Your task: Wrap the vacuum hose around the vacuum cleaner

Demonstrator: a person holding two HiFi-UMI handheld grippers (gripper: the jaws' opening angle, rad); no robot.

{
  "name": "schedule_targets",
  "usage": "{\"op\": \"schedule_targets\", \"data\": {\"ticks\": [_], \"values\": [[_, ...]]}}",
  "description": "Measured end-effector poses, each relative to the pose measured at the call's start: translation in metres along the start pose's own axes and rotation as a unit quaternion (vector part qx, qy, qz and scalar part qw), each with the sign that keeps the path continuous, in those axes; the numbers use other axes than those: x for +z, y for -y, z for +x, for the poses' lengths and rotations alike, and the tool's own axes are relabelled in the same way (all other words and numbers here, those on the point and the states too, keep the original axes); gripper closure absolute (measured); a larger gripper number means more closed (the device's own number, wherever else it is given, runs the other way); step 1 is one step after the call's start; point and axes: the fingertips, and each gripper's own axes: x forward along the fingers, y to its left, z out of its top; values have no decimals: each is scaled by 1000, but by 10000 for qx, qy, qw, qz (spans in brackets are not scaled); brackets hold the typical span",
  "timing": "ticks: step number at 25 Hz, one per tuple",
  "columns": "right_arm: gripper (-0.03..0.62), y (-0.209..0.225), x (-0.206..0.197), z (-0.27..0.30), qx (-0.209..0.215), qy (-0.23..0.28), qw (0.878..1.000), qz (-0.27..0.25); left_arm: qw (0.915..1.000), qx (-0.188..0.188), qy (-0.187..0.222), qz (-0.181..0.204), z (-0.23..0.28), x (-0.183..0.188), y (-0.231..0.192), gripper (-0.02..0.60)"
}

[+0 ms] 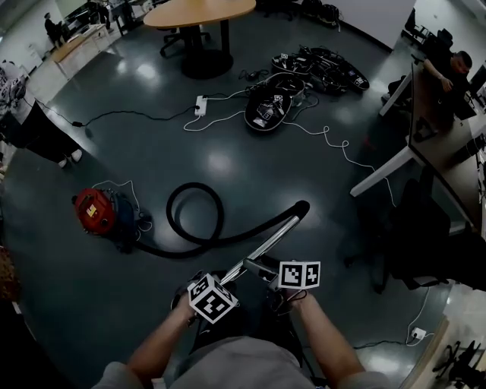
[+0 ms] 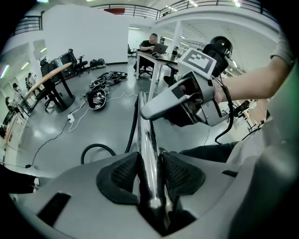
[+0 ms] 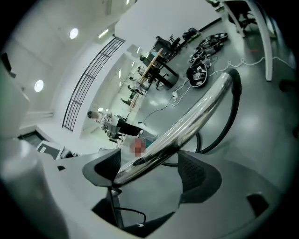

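Clamping my left gripper (image 2: 150,172) on the chrome wand (image 2: 147,140), I am keeping my right gripper (image 3: 149,170) spread wide around that same wand, while the black hose (image 1: 194,220) is lying looped on the floor (image 1: 228,163) beside the red vacuum cleaner (image 1: 97,211).

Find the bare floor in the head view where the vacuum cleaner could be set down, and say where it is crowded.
Bare floor lies between the hose loop and the white power strip, and also below the red vacuum cleaner, left of the metal tube. It is crowded around the black gear pile, right of the round table.
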Motion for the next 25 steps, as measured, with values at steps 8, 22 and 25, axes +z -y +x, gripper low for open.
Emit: {"op": "schedule_targets", "data": {"ticks": [8, 22, 25], "values": [[230, -31, -6, 47, 187, 187, 9985, 487, 9986, 374, 373, 100, -27, 5, -19, 416], [396, -36, 6, 104, 597, 314, 9913, 1130, 9806, 223, 1461, -1284, -36, -6, -44, 577], [395, -49, 3, 111, 575, 112, 9951, 797, 9796, 289, 1359, -1450, -43, -14, -48, 577]]}}
